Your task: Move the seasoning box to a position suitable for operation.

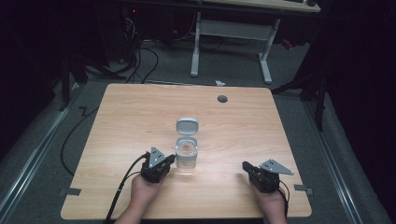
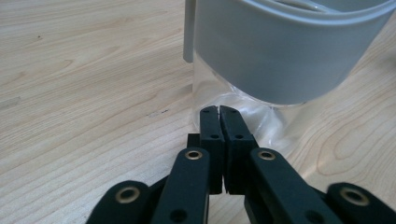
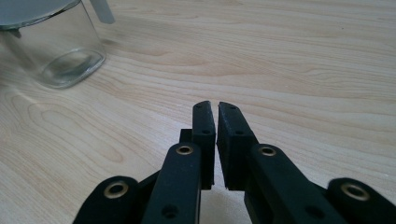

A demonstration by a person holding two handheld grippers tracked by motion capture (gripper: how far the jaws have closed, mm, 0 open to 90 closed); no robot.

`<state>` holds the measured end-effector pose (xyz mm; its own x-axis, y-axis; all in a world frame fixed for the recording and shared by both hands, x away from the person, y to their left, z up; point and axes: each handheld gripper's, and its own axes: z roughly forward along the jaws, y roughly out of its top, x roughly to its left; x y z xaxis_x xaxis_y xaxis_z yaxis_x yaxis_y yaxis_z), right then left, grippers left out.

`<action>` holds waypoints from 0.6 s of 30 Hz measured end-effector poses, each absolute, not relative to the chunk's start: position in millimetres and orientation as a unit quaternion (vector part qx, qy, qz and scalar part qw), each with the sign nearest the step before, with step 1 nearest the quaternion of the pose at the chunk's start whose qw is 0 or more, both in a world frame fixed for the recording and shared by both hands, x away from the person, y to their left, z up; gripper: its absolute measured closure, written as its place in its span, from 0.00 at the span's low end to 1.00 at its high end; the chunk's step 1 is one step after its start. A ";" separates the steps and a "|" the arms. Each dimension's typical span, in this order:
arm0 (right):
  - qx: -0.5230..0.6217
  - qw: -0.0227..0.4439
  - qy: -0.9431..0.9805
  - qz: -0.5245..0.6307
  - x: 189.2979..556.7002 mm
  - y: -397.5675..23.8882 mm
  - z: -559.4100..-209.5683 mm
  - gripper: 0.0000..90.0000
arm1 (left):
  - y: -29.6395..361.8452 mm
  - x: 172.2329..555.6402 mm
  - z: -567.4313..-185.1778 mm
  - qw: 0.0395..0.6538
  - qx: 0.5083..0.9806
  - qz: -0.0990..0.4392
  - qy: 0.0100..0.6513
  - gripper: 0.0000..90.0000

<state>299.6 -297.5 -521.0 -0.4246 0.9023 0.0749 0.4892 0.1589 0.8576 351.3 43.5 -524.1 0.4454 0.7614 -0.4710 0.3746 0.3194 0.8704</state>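
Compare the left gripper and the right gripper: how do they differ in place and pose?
The left gripper sits right beside the clear jar, its tips close against the glass; the right gripper is well apart from the jar, over bare table. The left gripper points toward the jar from the jar's left; the right gripper points toward it from the right. Both are shut and hold nothing.

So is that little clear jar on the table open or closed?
Open. The clear jar stands upright with its grey flip lid swung up and back, leaving the mouth uncovered; it looks empty.
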 end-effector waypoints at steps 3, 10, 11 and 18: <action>0.481 0.235 0.724 0.435 299.7 -297.2 -521.1 0.93 | 47.5 349.6 -523.3 0.639 0.560 0.153 0.505 0.96; 0.472 0.234 0.730 0.435 299.4 -288.2 -520.4 0.94 | 57.1 341.6 -526.2 0.633 0.566 0.154 0.506 0.82; 0.468 0.236 0.732 0.435 299.9 -283.1 -518.6 0.94 | 58.6 338.9 -527.8 0.630 0.569 0.156 0.505 0.79; 0.468 0.253 0.742 0.407 309.7 -261.1 -513.0 0.91 | 60.5 327.0 -531.3 0.630 0.580 0.143 0.496 0.69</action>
